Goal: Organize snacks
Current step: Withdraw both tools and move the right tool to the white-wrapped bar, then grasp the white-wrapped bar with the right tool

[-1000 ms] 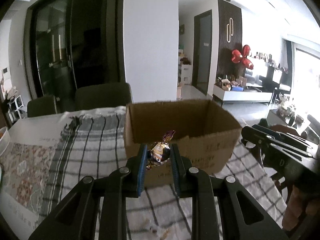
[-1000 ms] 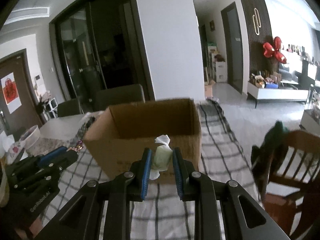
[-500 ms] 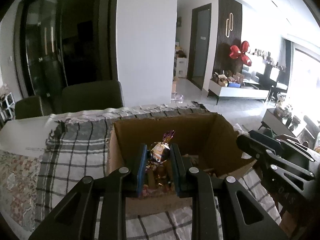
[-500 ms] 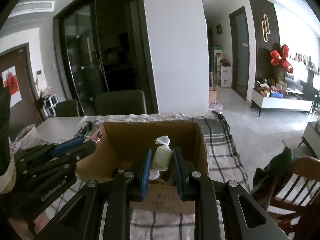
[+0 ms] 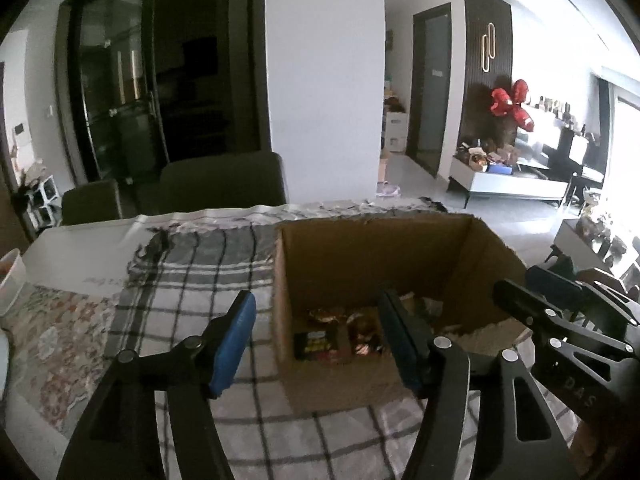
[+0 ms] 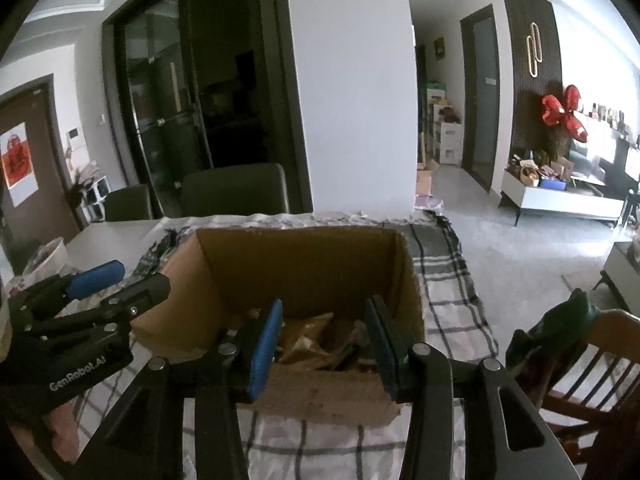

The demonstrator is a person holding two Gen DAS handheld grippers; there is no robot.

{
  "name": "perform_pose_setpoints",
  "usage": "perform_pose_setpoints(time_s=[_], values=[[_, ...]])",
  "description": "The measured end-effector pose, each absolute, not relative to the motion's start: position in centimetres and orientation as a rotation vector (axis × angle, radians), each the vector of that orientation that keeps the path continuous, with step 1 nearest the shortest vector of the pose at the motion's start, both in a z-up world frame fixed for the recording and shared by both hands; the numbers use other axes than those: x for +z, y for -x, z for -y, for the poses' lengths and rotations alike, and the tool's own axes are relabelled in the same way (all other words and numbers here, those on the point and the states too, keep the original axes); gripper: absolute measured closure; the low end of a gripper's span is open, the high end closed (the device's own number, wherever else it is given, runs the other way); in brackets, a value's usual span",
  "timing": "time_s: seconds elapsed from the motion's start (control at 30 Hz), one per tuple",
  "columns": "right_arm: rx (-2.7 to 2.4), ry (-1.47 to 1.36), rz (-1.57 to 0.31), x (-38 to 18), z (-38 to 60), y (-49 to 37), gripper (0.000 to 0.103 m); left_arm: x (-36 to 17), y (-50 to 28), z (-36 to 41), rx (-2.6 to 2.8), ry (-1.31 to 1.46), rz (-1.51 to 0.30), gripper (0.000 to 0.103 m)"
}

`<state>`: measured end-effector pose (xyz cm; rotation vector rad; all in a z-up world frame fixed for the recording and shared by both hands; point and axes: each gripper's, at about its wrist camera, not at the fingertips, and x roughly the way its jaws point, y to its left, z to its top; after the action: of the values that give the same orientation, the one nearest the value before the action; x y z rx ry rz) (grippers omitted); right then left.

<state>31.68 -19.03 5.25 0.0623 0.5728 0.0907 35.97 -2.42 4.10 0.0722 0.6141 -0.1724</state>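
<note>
While both pairs of jaws are opening, nothing is seen held between them: the left gripper [image 5: 316, 328] and right gripper [image 6: 324, 326] are poised over the open cardboard box [image 6: 308, 256]. Wrapped snacks [image 5: 336, 334] are seen on the box floor. The box is set on a checked cloth [image 5: 200, 276].

a grey plaid cloth [image 5: 192, 280] covers the table, beside a floral mat [image 5: 52, 344]. two dark chairs [image 6: 234, 194] stand at the far edge before dark glass doors [image 6: 168, 112]. a white pillar [image 6: 352, 92] rises behind. red balloons [image 6: 562, 114] hang above a low white cabinet [image 6: 560, 202]. a wooden chair [image 6: 592, 368] carries a green cloth [image 6: 560, 328].
</note>
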Motion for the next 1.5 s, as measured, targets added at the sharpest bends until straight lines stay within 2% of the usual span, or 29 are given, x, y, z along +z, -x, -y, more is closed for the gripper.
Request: perform_pose_setpoints(time_s=[0.47,1.33,1.5], values=[[0.261,-0.017,-0.628,3.2,14.7,-27.5,0.059,3.0,-29.6,-1.7,-0.019,-0.096,-0.628,0.026],[0.516,0.182,-0.960,-7.6,6.1,-26.8,0.060,-6.8,-25.4,-7.8,0.136,-0.029,-0.937,0.026],[0.522,0.200,-0.984,-8.7,5.4,-27.3,0.067,-7.4,-25.4,-7.9,0.140,-0.027,-0.957,0.026]])
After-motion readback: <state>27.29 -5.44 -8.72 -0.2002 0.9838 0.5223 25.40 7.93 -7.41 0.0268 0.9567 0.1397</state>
